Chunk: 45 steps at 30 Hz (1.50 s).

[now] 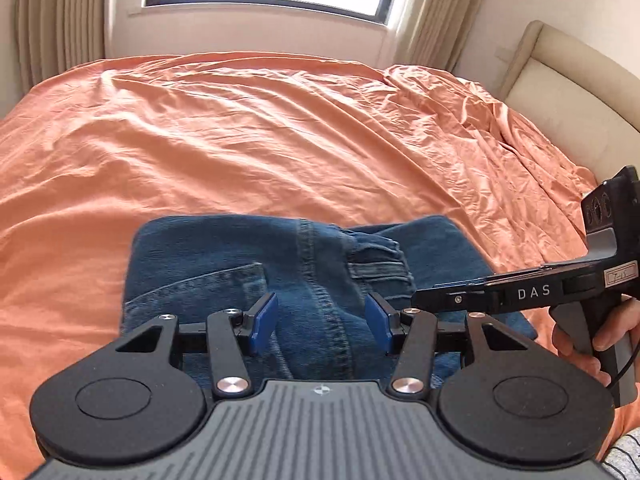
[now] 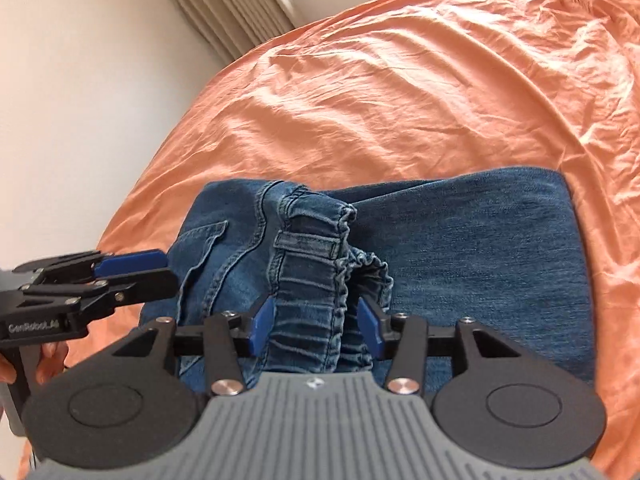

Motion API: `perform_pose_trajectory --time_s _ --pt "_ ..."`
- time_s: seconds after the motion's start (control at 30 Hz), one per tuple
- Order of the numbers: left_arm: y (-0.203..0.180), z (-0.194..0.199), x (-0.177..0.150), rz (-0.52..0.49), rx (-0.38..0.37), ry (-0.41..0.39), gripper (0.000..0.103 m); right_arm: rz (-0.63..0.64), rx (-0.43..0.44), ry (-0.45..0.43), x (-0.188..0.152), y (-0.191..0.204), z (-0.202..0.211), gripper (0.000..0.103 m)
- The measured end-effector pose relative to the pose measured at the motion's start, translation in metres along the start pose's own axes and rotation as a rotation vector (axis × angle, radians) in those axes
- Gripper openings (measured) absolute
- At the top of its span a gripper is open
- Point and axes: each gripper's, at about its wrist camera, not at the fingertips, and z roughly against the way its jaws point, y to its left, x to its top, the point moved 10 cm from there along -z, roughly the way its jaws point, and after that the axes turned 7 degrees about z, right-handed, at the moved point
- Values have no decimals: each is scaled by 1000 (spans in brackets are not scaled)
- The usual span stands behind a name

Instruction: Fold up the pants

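The pants (image 1: 312, 280) lie folded in a compact blue bundle on the orange bed sheet (image 1: 240, 140), near my edge of the bed. My left tool (image 1: 322, 322) stands open over the seam, its blue pads apart and holding nothing. My right tool (image 2: 316, 326) is also open, its pads on either side of the gathered waistband (image 2: 316, 248), not closed on it.
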Motion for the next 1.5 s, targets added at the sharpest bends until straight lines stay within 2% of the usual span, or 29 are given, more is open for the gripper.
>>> perform_pose_trajectory --time_s 0.2,0.23,0.27,0.33,0.43,0.5,0.6,0.67,0.77,0.87,1.03,1.2,1.27,1.4,1.47,1.5 --pt "53 5 2 98 39 -30 59 -268 84 -4 7 -24 -40 52" --pt "61 7 1 113 46 -31 59 -280 91 -7 8 -22 -41 42" --pt "68 8 0 128 52 -32 59 -268 94 -4 9 -18 -41 30" --pt "78 11 -2 145 66 -33 58 -157 39 -7 16 -3 -34 17" --pt "92 21 -1 163 102 -62 58 1 -10 -31 31 25 -13 12" --pt "97 28 2 201 107 -78 58 75 -7 -58 46 49 4 11" --pt "99 38 7 303 65 -93 58 154 12 -90 72 85 32 11" --pt "97 45 13 327 49 -113 58 189 19 -112 88 102 51 10" --pt "87 50 22 349 10 -135 58 201 -4 -147 107 105 79 10" --pt "71 44 29 351 -37 -137 58 173 -54 -171 115 82 101 10" --pt "40 9 33 276 -64 -110 58 40 -155 -148 92 -3 109 10" --pt "28 -39 33 194 -32 -79 54 -104 -222 -81 47 -93 82 10" --pt "27 -58 32 157 -9 -66 54 -150 -223 -75 37 -119 70 10" --pt "37 -87 32 154 34 -37 49 -196 -220 -51 23 -152 42 10" --pt "47 -101 31 155 67 -24 43 -201 -213 -37 16 -162 33 12" --pt "50 -107 30 148 83 -11 35 -205 -207 -33 13 -165 27 13"
